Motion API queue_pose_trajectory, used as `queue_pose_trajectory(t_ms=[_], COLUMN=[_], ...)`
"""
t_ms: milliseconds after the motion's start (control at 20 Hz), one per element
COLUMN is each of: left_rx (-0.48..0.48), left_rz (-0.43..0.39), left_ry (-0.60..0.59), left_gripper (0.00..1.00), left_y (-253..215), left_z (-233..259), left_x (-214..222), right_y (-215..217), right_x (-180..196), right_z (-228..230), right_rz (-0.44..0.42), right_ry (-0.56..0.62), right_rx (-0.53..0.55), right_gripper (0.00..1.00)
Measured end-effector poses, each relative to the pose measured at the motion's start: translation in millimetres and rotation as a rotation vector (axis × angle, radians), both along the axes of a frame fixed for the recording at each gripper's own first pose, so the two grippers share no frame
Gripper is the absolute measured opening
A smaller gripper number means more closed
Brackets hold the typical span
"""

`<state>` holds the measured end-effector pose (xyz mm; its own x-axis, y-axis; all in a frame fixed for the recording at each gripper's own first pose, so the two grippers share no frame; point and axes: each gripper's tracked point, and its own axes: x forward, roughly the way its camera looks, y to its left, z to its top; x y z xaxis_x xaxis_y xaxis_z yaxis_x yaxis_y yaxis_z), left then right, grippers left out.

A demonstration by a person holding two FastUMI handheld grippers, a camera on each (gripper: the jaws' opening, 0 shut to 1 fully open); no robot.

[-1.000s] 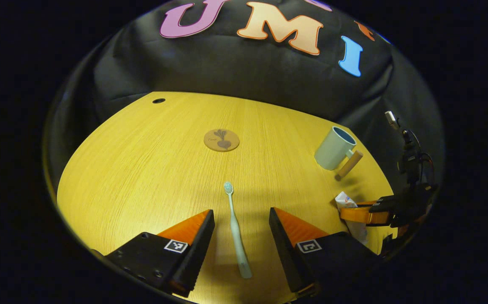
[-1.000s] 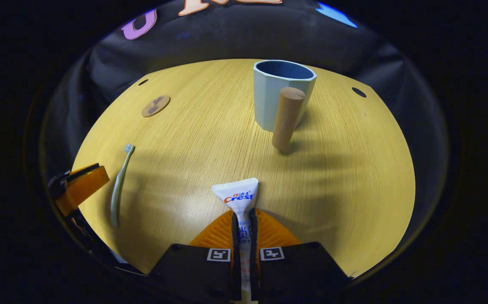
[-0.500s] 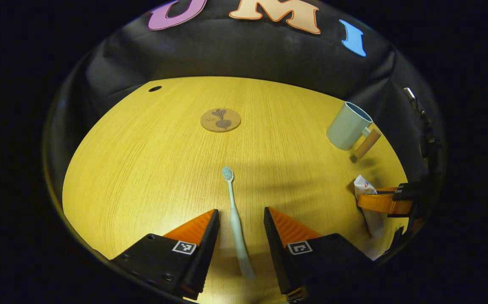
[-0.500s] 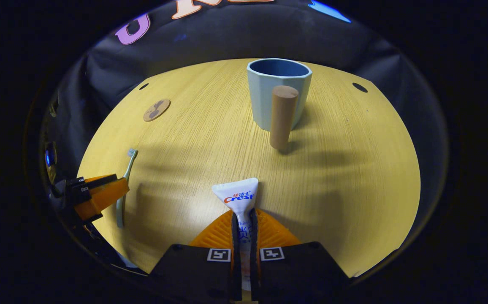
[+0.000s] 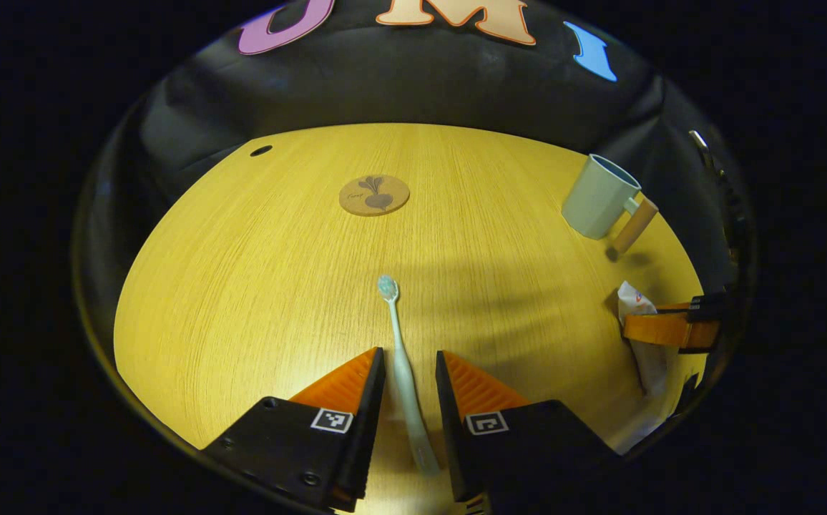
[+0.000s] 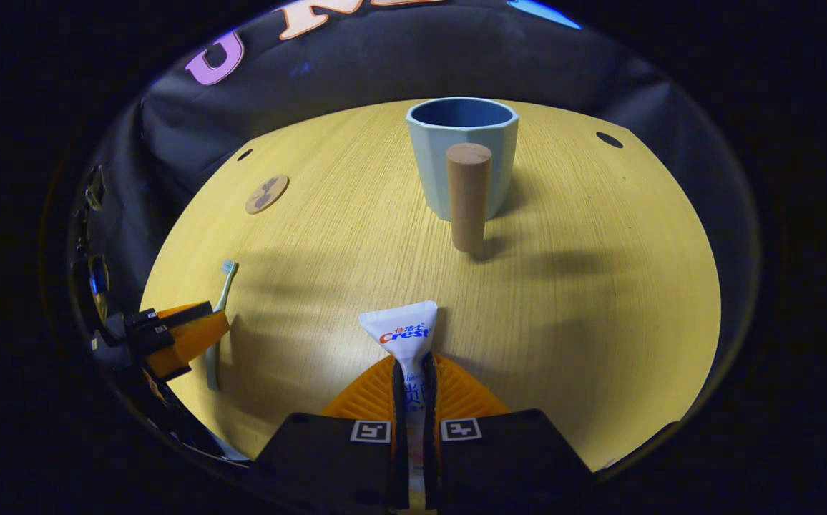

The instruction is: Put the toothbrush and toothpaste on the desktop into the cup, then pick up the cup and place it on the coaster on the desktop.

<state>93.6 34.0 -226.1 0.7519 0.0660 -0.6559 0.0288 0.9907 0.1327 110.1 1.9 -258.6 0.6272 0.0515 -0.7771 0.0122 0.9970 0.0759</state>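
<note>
Left tool [image 5: 408, 368] has narrowed around the toothbrush [image 5: 403, 368] lying between its fingers.

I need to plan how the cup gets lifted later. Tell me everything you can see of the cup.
The cup is a pale blue-green faceted mug, darker blue inside, and looks empty. It stands upright on the wooden desktop, mouth up. A thick, round, wood-look handle sticks out from its side toward the right gripper, apparently clear of the desktop. Neither gripper touches it, and it sits apart from the coaster.
</note>
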Motion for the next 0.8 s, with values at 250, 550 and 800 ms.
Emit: queue_pose_trajectory(t_ms=[250,550,800], left_rx=[-0.018,-0.054,-0.104], left_rz=[0.01,-0.008,-0.012], left_ry=[-0.002,-0.012,-0.032], left_gripper=[0.25,0.03,0.0], left_y=[-2.6,-5.8,-5.8], left_z=[2.2,2.9,3.8], left_x=[-1.2,-0.6,-1.0], right_y=[0.3,0.2,0.7], right_x=[1.2,1.0,0.6], right_z=[1.4,0.8,0.6], right_rz=[0.002,-0.004,0.018], right_ry=[-0.012,-0.02,-0.047], right_rx=[-0.007,-0.014,-0.037], right_gripper=[0.11,0.11,0.11])
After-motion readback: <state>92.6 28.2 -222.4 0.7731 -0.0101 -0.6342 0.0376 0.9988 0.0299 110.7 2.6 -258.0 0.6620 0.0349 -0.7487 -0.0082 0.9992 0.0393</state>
